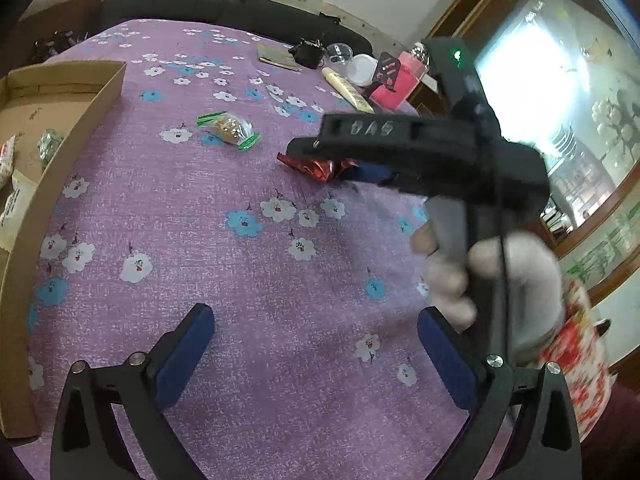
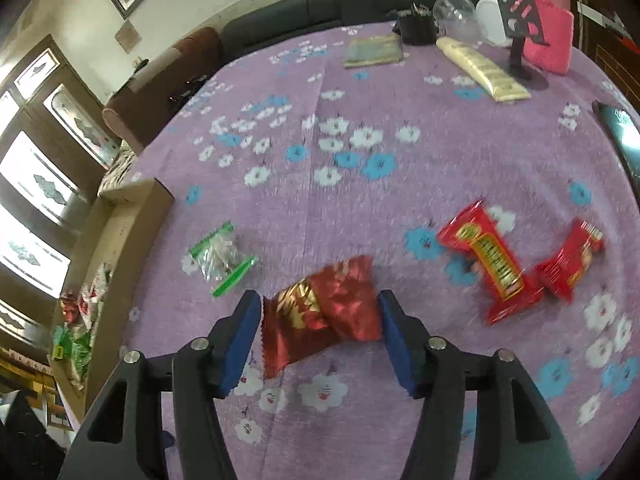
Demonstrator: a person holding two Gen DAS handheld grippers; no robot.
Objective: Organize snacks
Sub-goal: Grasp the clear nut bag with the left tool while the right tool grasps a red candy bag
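Observation:
In the right wrist view my right gripper point(image 2: 320, 316) has its blue pads on both ends of a dark red foil snack packet point(image 2: 320, 320). That packet point(image 1: 320, 166) also shows under the right gripper in the left wrist view. A clear snack bag with green ends point(image 2: 222, 258) lies to its left, seen too in the left wrist view point(image 1: 230, 128). Two red snack bars point(image 2: 492, 264) point(image 2: 570, 260) lie to the right. My left gripper point(image 1: 316, 344) is open and empty over the purple tablecloth. A cardboard box point(image 1: 72, 120) with several snacks stands at the left.
At the table's far right side stand a pink container point(image 2: 550, 36), a black stand point(image 2: 520, 16), a cream tube point(image 2: 480, 68), a clear bowl point(image 2: 456, 12) and a flat booklet point(image 2: 374, 52). A phone point(image 2: 620, 136) lies at the right edge. A dark sofa runs behind.

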